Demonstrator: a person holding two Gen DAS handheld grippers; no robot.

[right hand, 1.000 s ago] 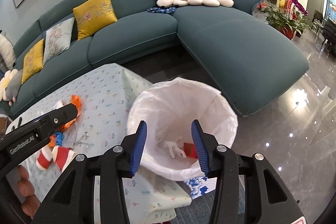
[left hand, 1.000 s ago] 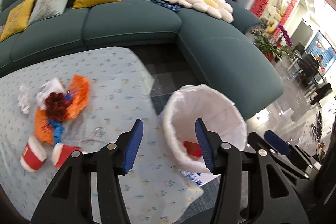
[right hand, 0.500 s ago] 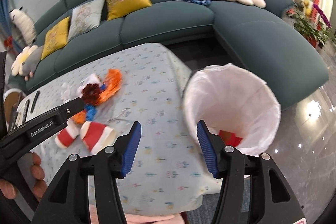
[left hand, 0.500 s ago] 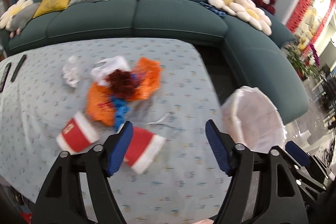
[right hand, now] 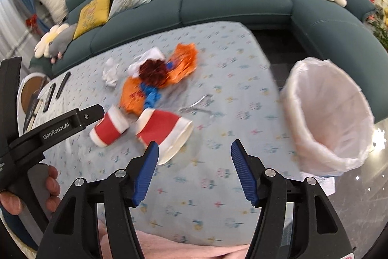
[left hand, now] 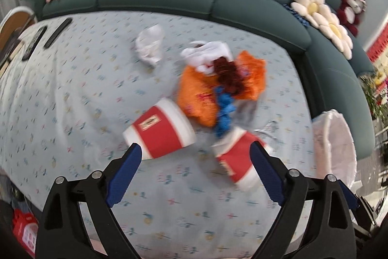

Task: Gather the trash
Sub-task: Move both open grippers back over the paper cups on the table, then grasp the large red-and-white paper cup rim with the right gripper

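Near the middle of the desk (left hand: 72,94), which is covered with a pale blue flowered cloth, lies a heap of trash: a crumpled orange plastic wrapper (left hand: 201,96), a dark red fuzzy ball (left hand: 229,73), a blue crumpled piece (left hand: 224,111) and a white crumpled bag (left hand: 208,54). A white crumpled paper tissue (left hand: 149,46) lies apart from the heap, towards the far edge. Closer to the near edge two red and white paper cups lie on their sides: the left cup (left hand: 160,130) and the right cup (left hand: 238,158), just beside each other. Two dark remote controls (left hand: 46,38) lie at the far left corner.

The left claw (left hand: 195,171) has just been opening and now its blue jaws stand wide apart above the two cups; nothing is pressed between them. The right claw (right hand: 194,168) has also been opening; its jaws are spread over the bare cloth near the near edge, with the mouth of the right cup just beside its left jaw, not gripped. In the right wrist view a hand (right hand: 29,188) holds the handle of the left claw.

A bin lined with a white plastic bag (right hand: 327,115) stands off the right edge of the desk. A dark green curved sofa (right hand: 218,4) with yellow cushions is behind the far edge.
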